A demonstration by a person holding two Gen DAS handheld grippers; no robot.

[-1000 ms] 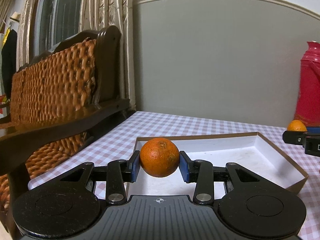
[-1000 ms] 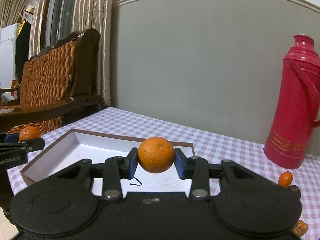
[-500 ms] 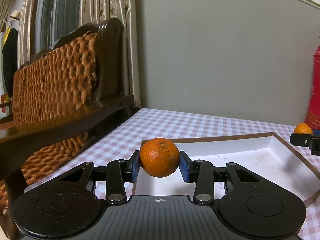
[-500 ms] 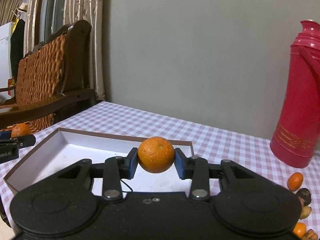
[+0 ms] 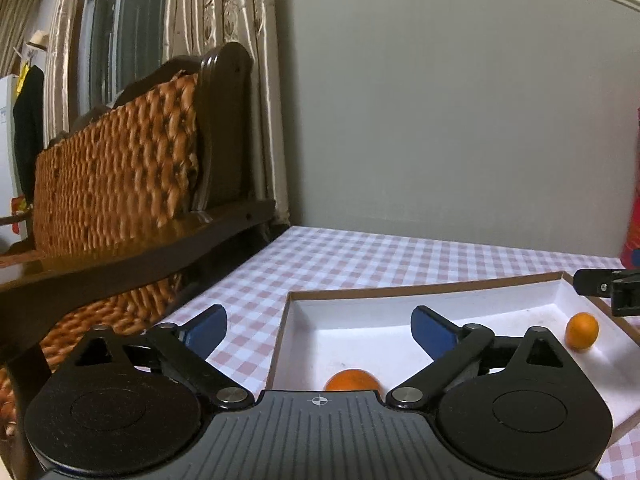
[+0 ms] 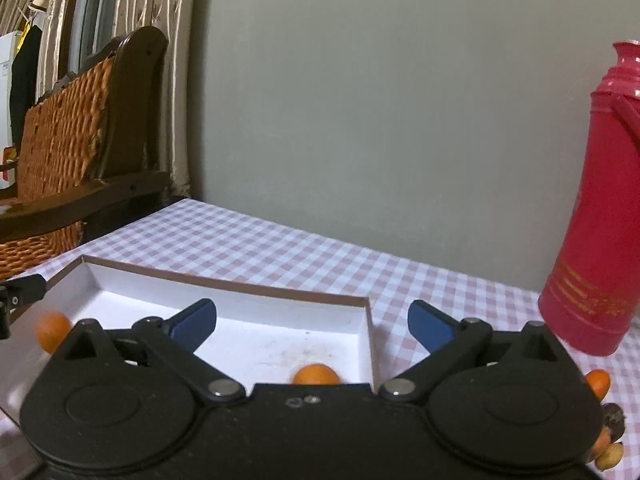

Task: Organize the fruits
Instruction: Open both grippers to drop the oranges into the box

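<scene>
L wrist view: the left gripper (image 5: 318,326) has its blue pads spread wide w/ nothing between them, and it hangs over the near left corner of the box (image 5: 420,300). I think it is wide open b/c its orange is meant to stay in the box. One orange (image 5: 352,380) sits on the white box floor right under the gripper, half hidden by the black body. A 2nd orange (image 5: 582,331) sits in the box near its right wall, w/ a bit of the other gripper's black tip poking in above that wall. So 2 oranges here, both in the box, none held. R wrist view: the right gripper (image 6: 312,322) is spread wide too and grips nothing; one pad is over the box, the other is past the box's right wall, over the checked cloth (image 6: 280,248). One orange (image 6: 316,375) lies in the box near that right wall, just under the gripper. The other (image 6: 51,332) is at the box's left end, a bit blurry. Count again: 2 in the box. Right of the box stands 1 red flask (image 6: 600,200), and past it lie a few small fruits (image 6: 599,383), some hidden, so I can't count them well. I guess those still need to go in the box.
</scene>
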